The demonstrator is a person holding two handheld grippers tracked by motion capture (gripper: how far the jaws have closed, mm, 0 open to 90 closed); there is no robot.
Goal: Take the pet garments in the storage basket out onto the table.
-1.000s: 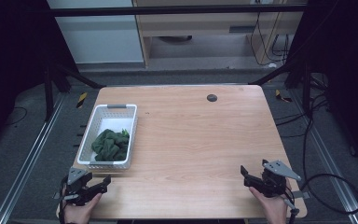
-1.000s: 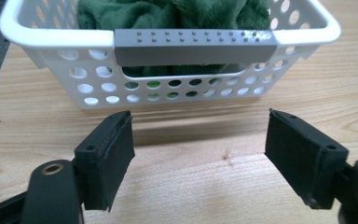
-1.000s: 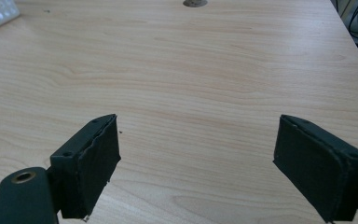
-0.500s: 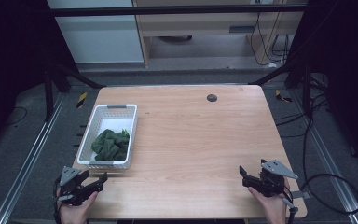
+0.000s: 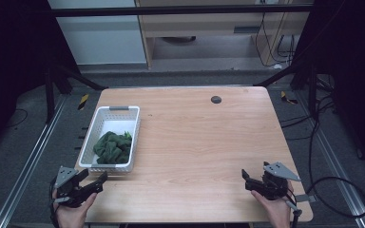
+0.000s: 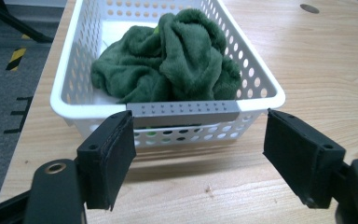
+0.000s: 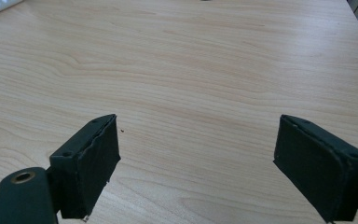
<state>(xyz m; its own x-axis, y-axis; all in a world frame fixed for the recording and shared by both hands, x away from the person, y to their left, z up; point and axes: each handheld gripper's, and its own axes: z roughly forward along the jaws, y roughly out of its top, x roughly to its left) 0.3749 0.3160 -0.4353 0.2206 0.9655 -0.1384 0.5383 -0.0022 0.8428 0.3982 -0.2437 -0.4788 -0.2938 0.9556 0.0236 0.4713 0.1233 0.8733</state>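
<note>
A white perforated basket (image 5: 100, 119) stands on the left part of the wooden table (image 5: 195, 137), with a crumpled dark green cloth (image 5: 112, 147) in its near half. In the left gripper view the basket (image 6: 65, 79) and the cloth (image 6: 168, 60) lie straight ahead. My left gripper (image 5: 97, 183) is held at the table's front left corner, just short of the basket's near end, open and empty. My right gripper (image 5: 247, 178) is held at the front right, also open with nothing between its pads (image 7: 98, 154), over bare wood.
A small dark round cap (image 5: 216, 99) sits in the tabletop near the far edge. Black frame legs and cables stand around the table on the grey floor. A cable trails from the right gripper off the table's right side.
The left gripper has slid a little to the left and toward the front edge. The right gripper has barely moved. Basket and cloth are as before.
</note>
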